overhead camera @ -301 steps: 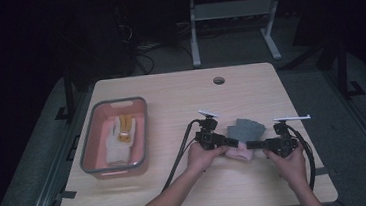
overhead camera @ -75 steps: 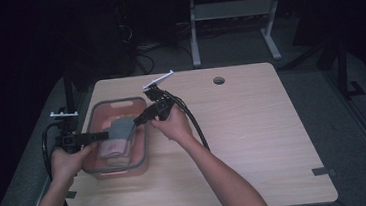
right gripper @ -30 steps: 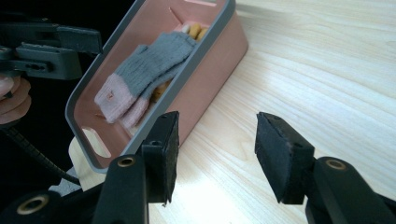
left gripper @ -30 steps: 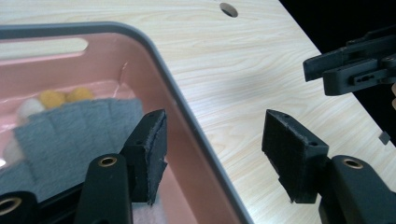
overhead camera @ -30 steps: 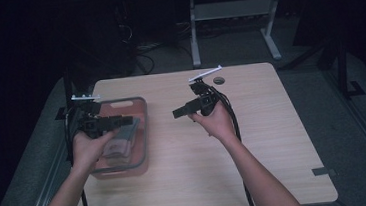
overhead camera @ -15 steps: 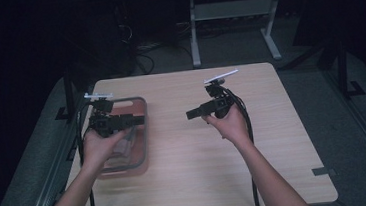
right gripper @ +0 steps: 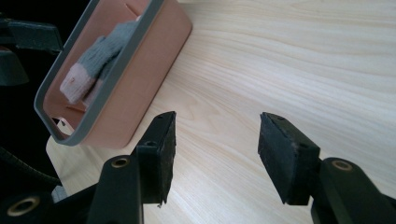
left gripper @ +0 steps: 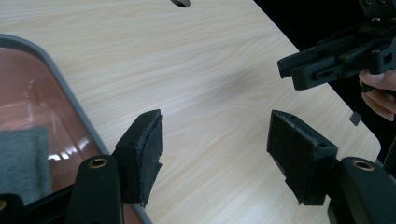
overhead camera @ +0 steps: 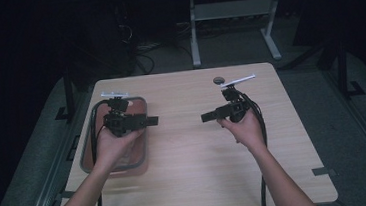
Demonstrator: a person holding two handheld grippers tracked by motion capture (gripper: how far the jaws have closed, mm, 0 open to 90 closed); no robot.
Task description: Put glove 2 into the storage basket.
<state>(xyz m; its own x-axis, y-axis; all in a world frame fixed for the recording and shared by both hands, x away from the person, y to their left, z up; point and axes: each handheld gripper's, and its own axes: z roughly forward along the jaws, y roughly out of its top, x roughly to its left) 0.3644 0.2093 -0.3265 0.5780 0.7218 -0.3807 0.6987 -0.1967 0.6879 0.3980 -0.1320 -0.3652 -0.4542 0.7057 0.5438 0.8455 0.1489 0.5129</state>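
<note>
A pink bin with a grey rim [overhead camera: 121, 167] stands at the table's left. In it lies a grey and pink sock [right gripper: 95, 56], whose grey cloth [left gripper: 21, 158] shows through the bin wall [left gripper: 70, 100]. My left gripper [overhead camera: 153, 119] hovers over the bin's right edge and points right. Its jaws [left gripper: 215, 154] are open with bare wood between them and have just been opening. My right gripper [overhead camera: 205, 117] hangs over the middle of the table and points left toward the bin [right gripper: 140, 79]. It too has just been opening and is open and empty [right gripper: 217, 149].
The light wooden table [overhead camera: 192, 172] has a round cable hole [overhead camera: 218, 80] near its far edge. Each gripper trails a black cable toward the near edge. Dark floor and a desk frame lie beyond the table.
The sock, held between both grippers earlier, now lies in the bin. Both hands have moved right across the table. The two grippers now face each other with a gap between them.
</note>
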